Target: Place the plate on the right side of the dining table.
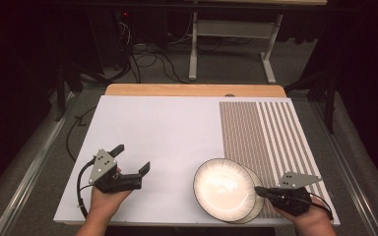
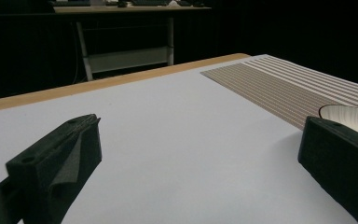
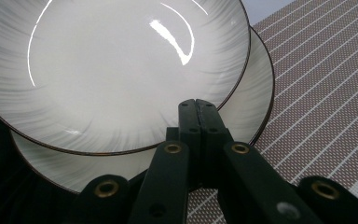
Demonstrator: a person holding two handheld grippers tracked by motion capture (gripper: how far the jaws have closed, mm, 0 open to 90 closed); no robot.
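Top plate sits stacked on lower plate, overlapping the striped mat's near-left corner. Looks glazed, slick, breakable; grip the rim. My right gripper is pinched on its rim; left gripper gapes, empty.

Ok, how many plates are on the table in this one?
2. The upper plate lies stacked on the lower plate, offset slightly, at the near right of the table, partly over the striped mat. More could be hidden beneath the stack.
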